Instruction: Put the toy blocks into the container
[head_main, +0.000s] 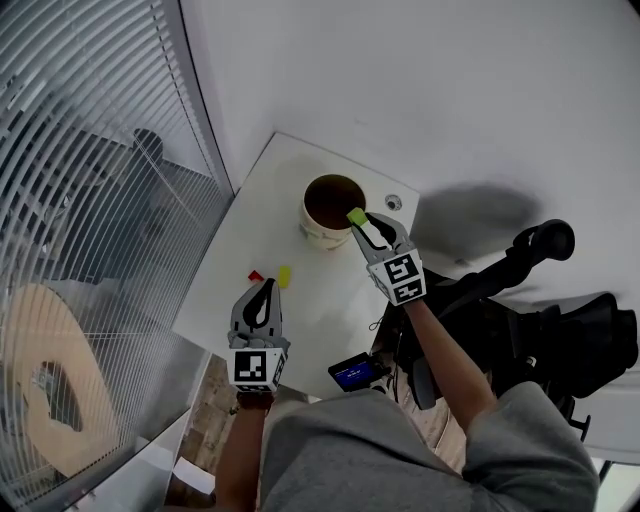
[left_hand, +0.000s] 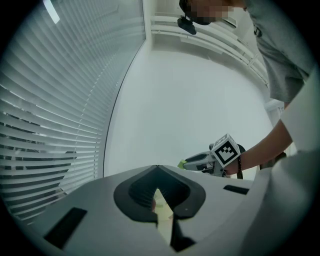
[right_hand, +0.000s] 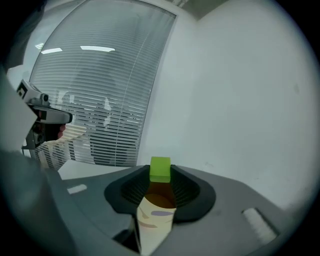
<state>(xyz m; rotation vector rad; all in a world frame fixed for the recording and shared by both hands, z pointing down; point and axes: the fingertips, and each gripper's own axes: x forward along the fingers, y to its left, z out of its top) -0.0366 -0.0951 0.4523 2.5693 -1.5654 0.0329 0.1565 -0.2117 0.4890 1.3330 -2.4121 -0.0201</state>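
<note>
Green block (head_main: 356, 216) hangs at the edge of the container (head_main: 318, 238)
Your right gripper (head_main: 361, 224) pinches it at the very tips of its half-open fingers (right_hand: 189, 192). If you release here, it may hit the rim and fall onto the surface (head_main: 300, 310). Your left gripper (head_main: 266, 292) is closed and empty.

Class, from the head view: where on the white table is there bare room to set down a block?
Bare: the white table left of the cream round container, and the near stretch between the left gripper and right gripper. Crowded: around the small red block and yellow block.
</note>
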